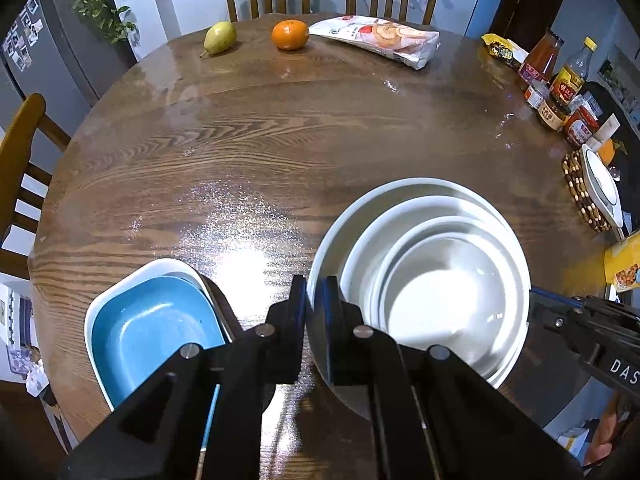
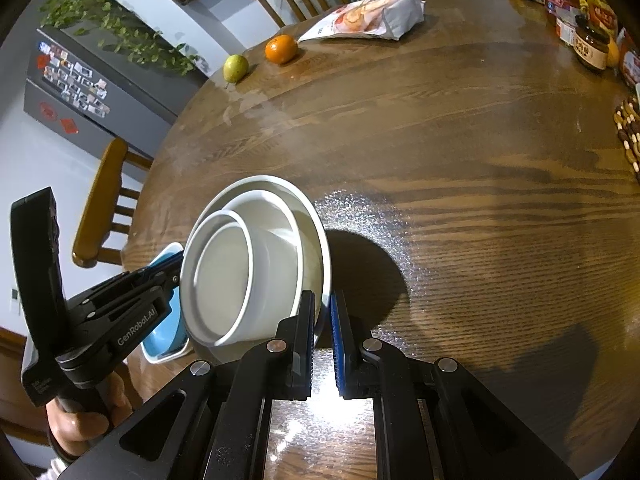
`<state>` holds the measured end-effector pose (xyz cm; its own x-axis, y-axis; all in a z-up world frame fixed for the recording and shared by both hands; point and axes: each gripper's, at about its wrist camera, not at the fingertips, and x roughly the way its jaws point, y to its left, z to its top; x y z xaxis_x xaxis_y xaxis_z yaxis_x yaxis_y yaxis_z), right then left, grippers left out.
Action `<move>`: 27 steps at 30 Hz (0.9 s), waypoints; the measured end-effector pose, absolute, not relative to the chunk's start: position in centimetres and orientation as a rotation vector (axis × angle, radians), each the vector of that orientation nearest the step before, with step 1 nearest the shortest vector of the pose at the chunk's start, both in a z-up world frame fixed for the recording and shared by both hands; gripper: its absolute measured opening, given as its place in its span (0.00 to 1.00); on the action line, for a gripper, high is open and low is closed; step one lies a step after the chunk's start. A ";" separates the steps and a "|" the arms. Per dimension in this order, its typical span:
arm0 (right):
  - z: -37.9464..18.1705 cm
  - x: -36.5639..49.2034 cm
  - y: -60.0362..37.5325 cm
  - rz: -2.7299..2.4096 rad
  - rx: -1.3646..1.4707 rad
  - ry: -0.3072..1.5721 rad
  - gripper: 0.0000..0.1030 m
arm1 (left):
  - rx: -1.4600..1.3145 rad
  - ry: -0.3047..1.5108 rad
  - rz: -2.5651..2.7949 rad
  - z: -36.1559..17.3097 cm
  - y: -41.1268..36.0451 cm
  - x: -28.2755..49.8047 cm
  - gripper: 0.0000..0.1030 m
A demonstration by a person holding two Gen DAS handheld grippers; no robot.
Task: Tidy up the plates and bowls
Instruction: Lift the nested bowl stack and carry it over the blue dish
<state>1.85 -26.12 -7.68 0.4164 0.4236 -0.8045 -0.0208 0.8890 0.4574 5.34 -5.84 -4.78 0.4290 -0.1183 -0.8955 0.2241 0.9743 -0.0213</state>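
On the near left of the round wooden surface [image 1: 280, 128], a blue dish [image 1: 156, 332] is seen nested inside a white rectangular dish [image 1: 120, 288]. Just to the right of it, the left claw [image 1: 316, 312] is clamped on the left rim of a large white bowl [image 1: 332, 232], with one finger outside the wall and one inside. Within that bowl a medium white bowl [image 1: 360, 248] is nested, and a smaller white bowl [image 1: 440, 292] is nested within that, so that a stack of three is formed at the near middle of the surface. From the right wrist view the stack is seen tilted, and a dark round shadow is cast beside it on the surface. The right claw [image 2: 322, 320] is closed on the opposite rim of the same large bowl, the rim being held between its blue-padded fingers [image 2: 340, 344]. At the far edge, a pear [image 1: 219, 37], an orange [image 1: 290, 34] and a snack bag [image 1: 380, 38] are laid out from left to right. Along the right edge, bottles and jars [image 1: 560, 84] are grouped, and nearer, a white plate [image 1: 602, 190] is set on a beaded trivet [image 1: 578, 188].
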 end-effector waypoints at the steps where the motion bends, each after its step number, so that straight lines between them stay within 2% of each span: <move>1: -7.6 1.9 -26.1 0.290 0.409 1.112 0.11 | 0.106 1.105 -0.214 -4.7 -5.8 5.3 0.04; 27: -5.8 1.8 -25.7 0.314 0.388 1.075 0.11 | 0.101 1.044 -0.192 -2.9 -5.0 4.6 0.04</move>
<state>1.81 -25.65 -5.80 0.4426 0.4310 -0.7863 -0.0600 0.8892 0.4536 4.58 -5.04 -2.88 0.4882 -0.1100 -0.8658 0.2060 0.9785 -0.0081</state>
